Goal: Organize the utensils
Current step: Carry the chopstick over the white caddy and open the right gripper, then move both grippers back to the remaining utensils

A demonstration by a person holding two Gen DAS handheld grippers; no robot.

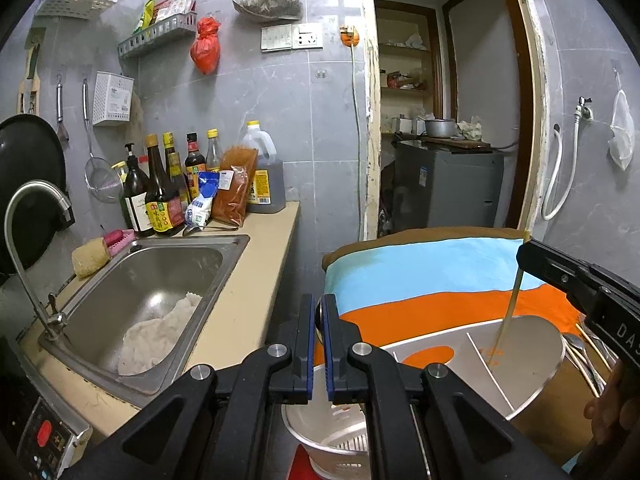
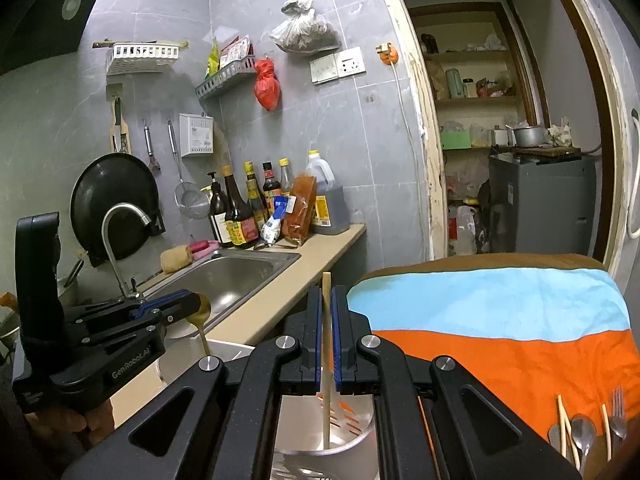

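The right gripper (image 2: pixel 327 344) points forward and slightly down, its blue-edged jaws clamped on a pale chopstick (image 2: pixel 327 364) that stands nearly upright between them. The stick's lower end reaches down into the white utensil holder (image 2: pixel 340 436), a round container with inner dividers and orange slots in its wall, directly below the fingers.

The left gripper (image 1: pixel 319 340) is tilted down in the same way, jaws pressed together on the bowl of a gold-coloured spoon (image 2: pixel 200 312). In the right wrist view the spoon's bowl sits at the fingertips and its handle hangs down over the holder's rim. A hand (image 2: pixel 68 420) wraps the left gripper's grip at the lower left edge of that view.

Just right of the holder, on the striped cloth (image 2: pixel 500 320) in blue, orange and brown, lie loose utensils (image 2: pixel 584 432): spoons, a fork and more chopsticks, close together.

To the left, the steel sink (image 1: pixel 152 276) holds a crumpled white cloth (image 1: pixel 156 332), with the tap (image 1: pixel 36 216) beside it. Behind it, sauce bottles (image 1: pixel 164 192) crowd the counter against the grey tiled wall.
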